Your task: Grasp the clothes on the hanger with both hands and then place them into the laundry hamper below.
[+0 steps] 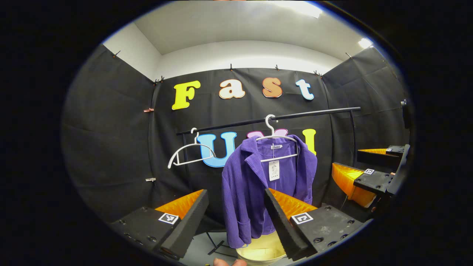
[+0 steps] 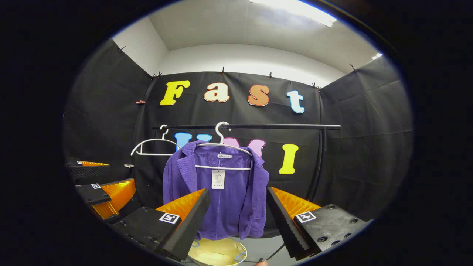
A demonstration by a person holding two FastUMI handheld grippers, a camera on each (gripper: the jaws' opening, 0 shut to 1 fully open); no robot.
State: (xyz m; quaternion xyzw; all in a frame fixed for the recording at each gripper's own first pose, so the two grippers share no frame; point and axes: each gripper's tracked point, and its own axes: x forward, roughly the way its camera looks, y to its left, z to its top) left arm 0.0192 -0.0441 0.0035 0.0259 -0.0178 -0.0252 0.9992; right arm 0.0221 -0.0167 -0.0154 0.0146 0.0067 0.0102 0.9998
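A purple jacket point(image 1: 258, 184) hangs on a white hanger point(image 1: 275, 142) from the black rail point(image 1: 266, 120), directly above a pale yellow hamper point(image 2: 216, 253) on the floor. An empty hanger point(image 2: 153, 146) hangs beside it. The left gripper point(image 1: 236, 218) and right gripper point(image 2: 238, 218) both face the jacket, short of it, jaws wide apart and holding nothing.

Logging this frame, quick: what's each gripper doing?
Left gripper: open, holding nothing.
Right gripper: open, holding nothing.
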